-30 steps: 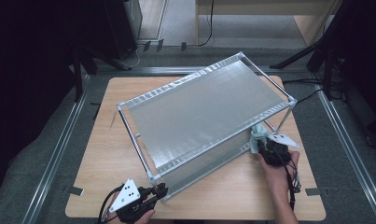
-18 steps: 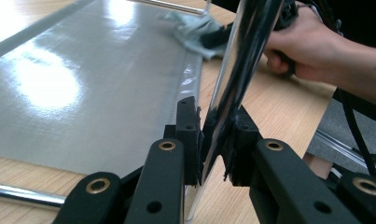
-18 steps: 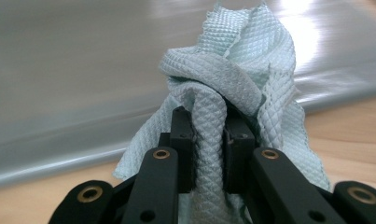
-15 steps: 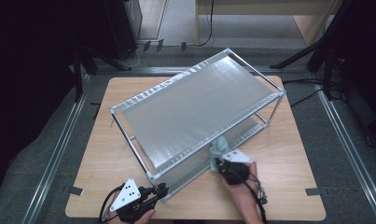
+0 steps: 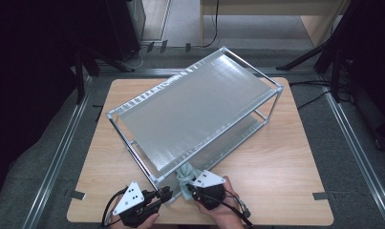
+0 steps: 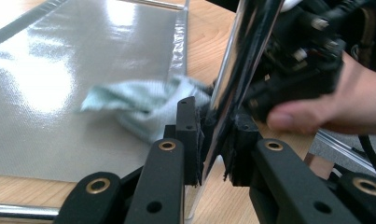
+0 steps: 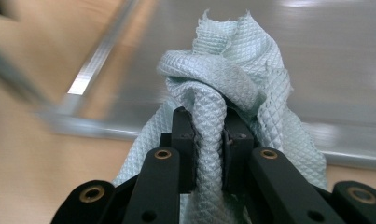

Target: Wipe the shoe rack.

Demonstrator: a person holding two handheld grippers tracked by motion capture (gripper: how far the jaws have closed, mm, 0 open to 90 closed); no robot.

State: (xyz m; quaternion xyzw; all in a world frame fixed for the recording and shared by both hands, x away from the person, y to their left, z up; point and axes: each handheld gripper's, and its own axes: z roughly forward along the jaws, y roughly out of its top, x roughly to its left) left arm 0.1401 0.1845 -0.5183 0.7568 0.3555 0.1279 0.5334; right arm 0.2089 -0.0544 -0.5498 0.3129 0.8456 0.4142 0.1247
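A chrome two-tier rack [image 5: 199, 102] with grey shelf liners lies askew on the wooden table [image 5: 285, 167]. My left gripper [image 5: 167, 193] is at the rack's near corner, shut on the upright chrome post [image 6: 241, 56], which stands between its pads [image 6: 189, 135]. Just right of it, my right gripper [image 5: 190, 186] is shut on a bunched pale green cloth [image 5: 183, 172]. The cloth [image 7: 232, 70] bulges above those jaws and rests on the lower shelf [image 6: 59, 70] near the post. The hand [image 6: 325, 102] holding the right gripper is close behind the post.
The rack spans most of the table from near left to far right. Bare table wood lies to the right of the rack and along the front edge. Black stands and cables surround the table on the floor.
My right gripper has carried the cloth from the rack's right end along the lower shelf to the near corner. The rack's far end has swung slightly left. The left gripper has stayed put.
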